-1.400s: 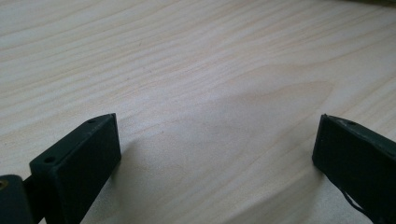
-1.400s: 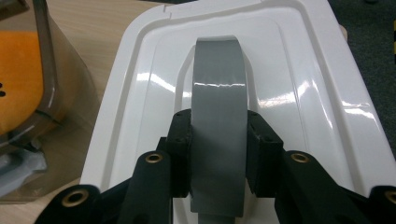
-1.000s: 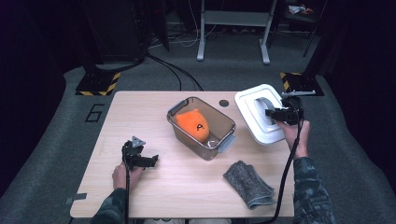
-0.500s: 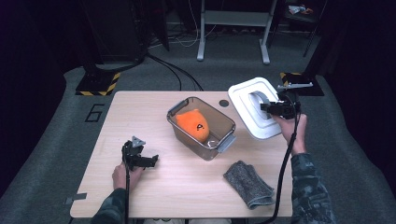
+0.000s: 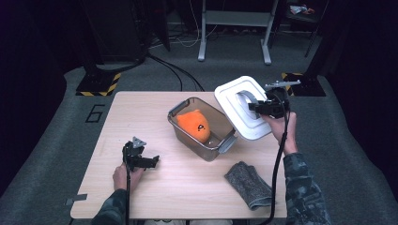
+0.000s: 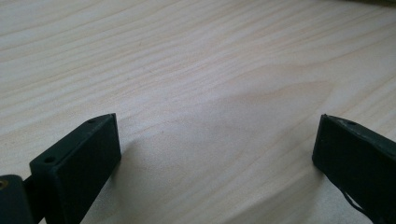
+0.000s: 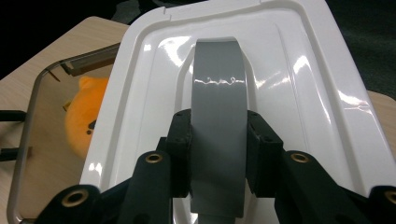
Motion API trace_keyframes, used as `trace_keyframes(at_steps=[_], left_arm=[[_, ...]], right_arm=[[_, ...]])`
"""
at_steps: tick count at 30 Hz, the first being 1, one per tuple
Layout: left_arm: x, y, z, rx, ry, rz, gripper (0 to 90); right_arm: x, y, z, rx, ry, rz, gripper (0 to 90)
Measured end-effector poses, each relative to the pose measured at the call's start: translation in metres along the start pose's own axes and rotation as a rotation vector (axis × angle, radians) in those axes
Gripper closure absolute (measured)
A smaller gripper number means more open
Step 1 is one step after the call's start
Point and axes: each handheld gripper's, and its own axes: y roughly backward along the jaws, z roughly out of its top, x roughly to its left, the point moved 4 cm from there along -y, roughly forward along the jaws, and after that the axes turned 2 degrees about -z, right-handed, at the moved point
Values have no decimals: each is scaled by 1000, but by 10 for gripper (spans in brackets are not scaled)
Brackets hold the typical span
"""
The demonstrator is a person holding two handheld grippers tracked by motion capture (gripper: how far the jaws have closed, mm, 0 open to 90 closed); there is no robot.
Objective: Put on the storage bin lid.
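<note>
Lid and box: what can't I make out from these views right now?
- Underside of the lid: faces away in the high view and the right gripper view.
- Lower part of the orange toy: behind the tinted wall of the box, high view.
- Toy's right side: covered by the lid, right gripper view.

grey cloth (image 5: 248, 184), wooden table (image 5: 141, 117), floor cables (image 5: 173, 70)

Pale wooden table (image 5: 141, 117), bearing a clear container (image 5: 202, 140) at its middle, a grey cloth (image 5: 248, 185) near the front right, a left gripper (image 5: 145, 161) resting front left.
</note>
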Motion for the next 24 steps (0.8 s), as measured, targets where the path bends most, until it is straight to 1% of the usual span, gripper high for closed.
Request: trace_keyframes(at_steps=[4, 6, 7, 8, 9, 11, 20, 21, 22, 24], left_arm=[[0, 0, 0, -1, 3, 1, 7], [0, 0, 0, 3, -1, 0, 6], [1, 1, 0, 11, -12, -2, 6], [0, 1, 0, 9, -8, -1, 6], [1, 1, 0, 11, -13, -2, 7], [1, 1, 0, 10, -9, -1, 6], [0, 1, 0, 9, -8, -1, 6], [0, 1, 0, 9, -8, -1, 6], [0, 1, 0, 9, -8, -1, 6], [1, 1, 0, 10, -12, -2, 6]], right_arm=[[14, -6, 3, 10, 30, 27, 666], [22, -8, 4, 17, 34, 40, 666], [25, -10, 5, 15, 43, 46, 666], [29, -11, 5, 20, 43, 54, 666], [32, -13, 5, 24, 50, 60, 666], [38, -16, 6, 28, 66, 71, 666], [59, -27, 8, 45, 89, 110, 666], [61, -29, 9, 43, 102, 115, 666], [63, -30, 9, 48, 99, 120, 666], [68, -34, 9, 54, 113, 130, 666]])
